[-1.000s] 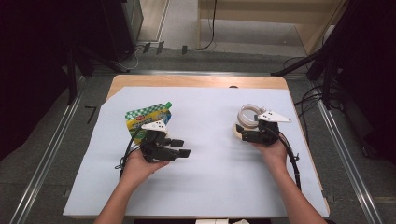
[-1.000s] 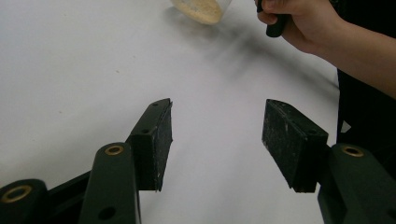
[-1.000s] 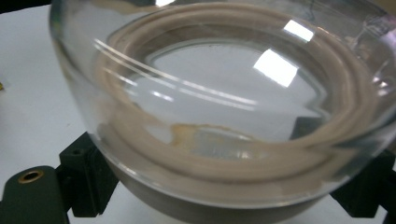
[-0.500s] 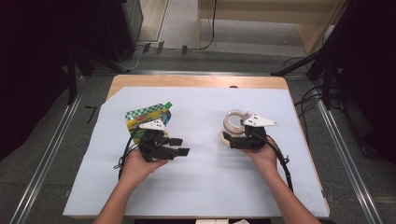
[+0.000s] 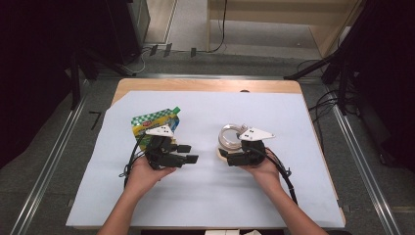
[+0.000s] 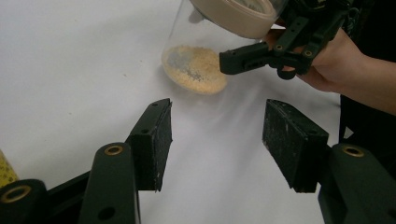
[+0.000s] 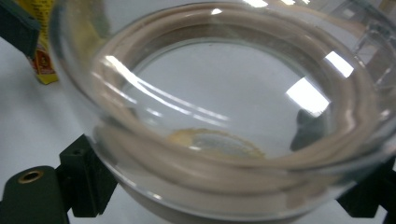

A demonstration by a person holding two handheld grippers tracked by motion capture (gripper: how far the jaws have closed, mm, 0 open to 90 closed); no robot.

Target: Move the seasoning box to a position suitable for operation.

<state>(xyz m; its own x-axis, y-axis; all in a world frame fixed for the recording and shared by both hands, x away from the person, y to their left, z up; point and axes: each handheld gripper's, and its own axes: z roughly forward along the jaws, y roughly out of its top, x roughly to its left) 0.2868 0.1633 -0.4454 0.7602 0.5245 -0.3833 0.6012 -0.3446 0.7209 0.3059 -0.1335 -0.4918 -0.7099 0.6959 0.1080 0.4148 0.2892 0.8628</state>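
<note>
1. Bench [image 5: 205, 85], white sheet [image 5: 210, 196] over it; grey floor around.
2. Jar [image 5: 231, 137], centre-right: clear, yellow crumbs at bottom; right claw [image 5: 229, 157] clamps it.
3. Left claw [image 5: 188, 153] open, empty, below the green pouch [image 5: 155, 121].

**Wooden table, white sheet, two things on it**

The light wooden table [image 5: 205, 85] was mostly covered by a big pale white sheet [image 5: 205, 196], with bare wood showing along the far edge. On the sheet's left part lay a flat green-and-yellow checkered snack pouch [image 5: 154, 122]. Well apart from it, right of centre, sat a clear glass jar with a beige rubber rim [image 5: 230, 137], some yellowish crumbs at its bottom.
</note>
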